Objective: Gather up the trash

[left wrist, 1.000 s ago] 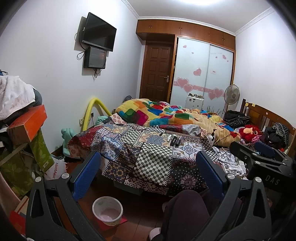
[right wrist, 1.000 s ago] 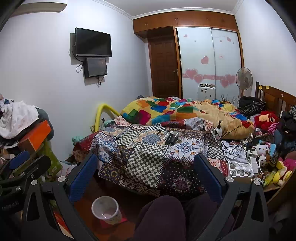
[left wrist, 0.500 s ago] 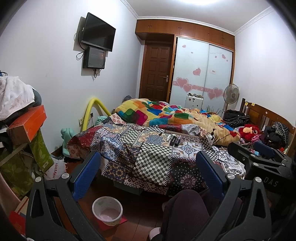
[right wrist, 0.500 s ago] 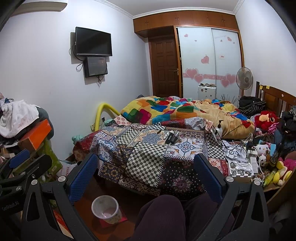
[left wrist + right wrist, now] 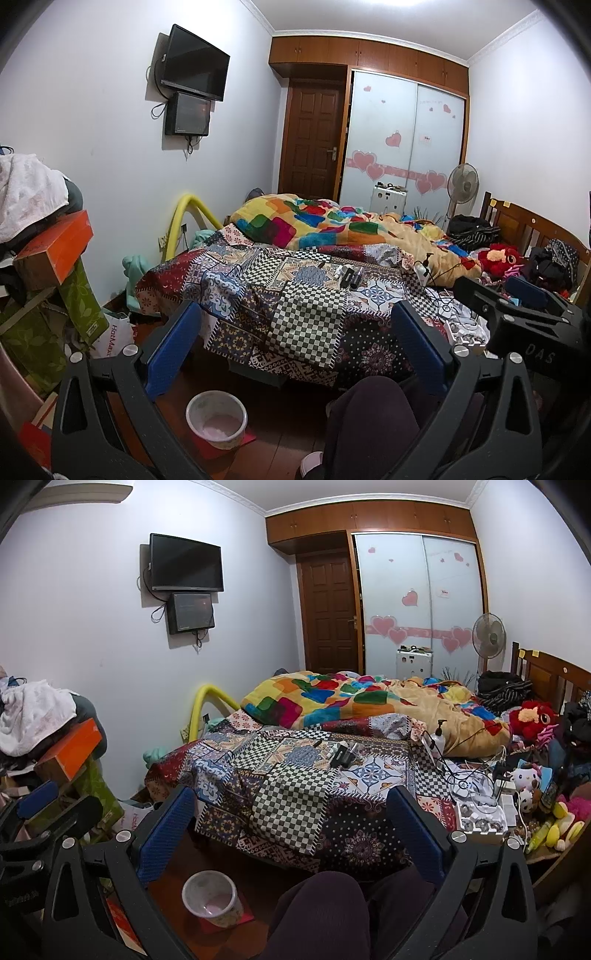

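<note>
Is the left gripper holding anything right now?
No, the left gripper is open with nothing between its blue pads; only the patchwork bedspread shows beyond.

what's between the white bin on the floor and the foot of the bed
In both wrist views only bare dark wooden floor lies between the white bin and the patchwork bedspread hanging over the bed's foot.

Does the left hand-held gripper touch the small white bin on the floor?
Apart. The left wrist view shows the left hand-held gripper open above the bin.
</note>
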`<state>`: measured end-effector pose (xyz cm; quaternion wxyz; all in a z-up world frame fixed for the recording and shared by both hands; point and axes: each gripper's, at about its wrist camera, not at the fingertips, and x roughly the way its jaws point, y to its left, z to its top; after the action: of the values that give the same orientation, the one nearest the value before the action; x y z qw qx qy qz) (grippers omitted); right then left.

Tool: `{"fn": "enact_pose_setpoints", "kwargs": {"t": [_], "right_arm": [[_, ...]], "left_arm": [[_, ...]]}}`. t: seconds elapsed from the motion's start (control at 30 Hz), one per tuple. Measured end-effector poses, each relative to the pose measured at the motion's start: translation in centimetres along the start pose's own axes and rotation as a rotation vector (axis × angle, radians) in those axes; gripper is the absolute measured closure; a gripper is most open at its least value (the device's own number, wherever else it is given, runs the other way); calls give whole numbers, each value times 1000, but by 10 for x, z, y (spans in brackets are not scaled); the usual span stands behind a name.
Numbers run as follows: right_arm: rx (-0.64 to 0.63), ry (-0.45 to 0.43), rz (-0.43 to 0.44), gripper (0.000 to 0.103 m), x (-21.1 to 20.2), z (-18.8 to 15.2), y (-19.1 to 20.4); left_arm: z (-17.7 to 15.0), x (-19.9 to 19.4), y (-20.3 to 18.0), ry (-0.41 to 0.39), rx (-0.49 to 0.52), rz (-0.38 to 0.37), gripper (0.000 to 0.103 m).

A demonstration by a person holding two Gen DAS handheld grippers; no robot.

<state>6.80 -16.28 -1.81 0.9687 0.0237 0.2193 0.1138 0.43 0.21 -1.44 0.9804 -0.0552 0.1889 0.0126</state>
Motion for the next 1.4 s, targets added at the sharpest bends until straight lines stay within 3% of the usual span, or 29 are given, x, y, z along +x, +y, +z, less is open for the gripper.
{"fn": "enact_pose_setpoints", "kwargs": {"t": [0.27,0.5,0.73,0.87,1.17,1.27,1.33,1.4], "right_arm": [[6,2,-45,0,30,18,-20],[45,-18,-102,0,63,43,-64],[55,29,-152,0,115,63,-110],[45,73,-162,0,150,68,-132],[37,194,-84,1,247,64,-162],[47,243,-43,11,281,53,-166],[58,283,-13,25,303,47,-169],[68,338,18,36,331,39,-170]], "left_arm": [[11,31,-5,23,9,19,0],[37,88,-15,32,-6,9,0],[64,170,-38,83,40,-14,0],[71,225,-54,139,50,-68,0],[67,358,-79,265,55,-118,0],[60,398,-81,295,59,-115,0],[53,424,-83,311,77,-106,1],[47,445,-83,328,90,-103,13]]}}
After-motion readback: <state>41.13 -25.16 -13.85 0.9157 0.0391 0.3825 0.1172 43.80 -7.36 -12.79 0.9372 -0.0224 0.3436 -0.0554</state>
